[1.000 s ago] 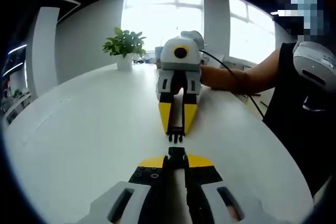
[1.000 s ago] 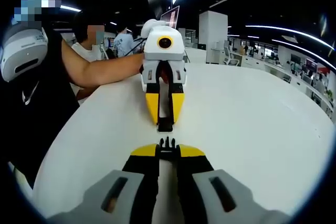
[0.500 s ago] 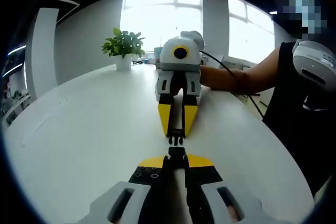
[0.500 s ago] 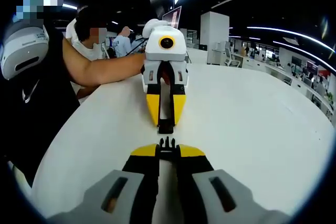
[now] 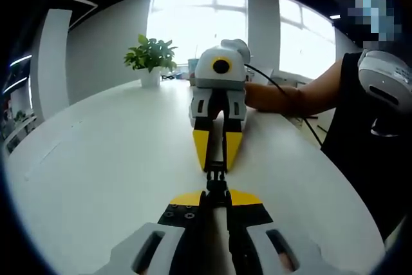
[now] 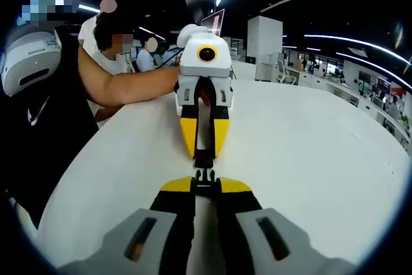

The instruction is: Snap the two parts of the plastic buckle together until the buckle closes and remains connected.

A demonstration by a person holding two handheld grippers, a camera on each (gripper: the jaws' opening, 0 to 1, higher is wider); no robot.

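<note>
Above the white table (image 5: 96,172) the two grippers face each other tip to tip. In the left gripper view my left gripper (image 5: 217,196) is shut on the black socket half of the buckle (image 5: 217,187). Opposite it the right gripper (image 5: 215,162) is shut on the pronged half (image 5: 215,174). The prongs touch the socket's mouth, and how deep they sit is hidden. In the right gripper view the right gripper (image 6: 205,185) holds the pronged half (image 6: 205,176) against the socket half (image 6: 203,158) in the left gripper (image 6: 204,152).
A potted plant (image 5: 152,56) stands at the table's far edge by the windows. The person's forearm (image 5: 290,98) and dark torso (image 5: 367,133) fill one side, with a black cable (image 5: 283,88) trailing from the right gripper. Other people (image 6: 116,37) sit behind.
The two grippers have closed the gap between them. The buckle halves, a short way apart before, now meet end to end.
</note>
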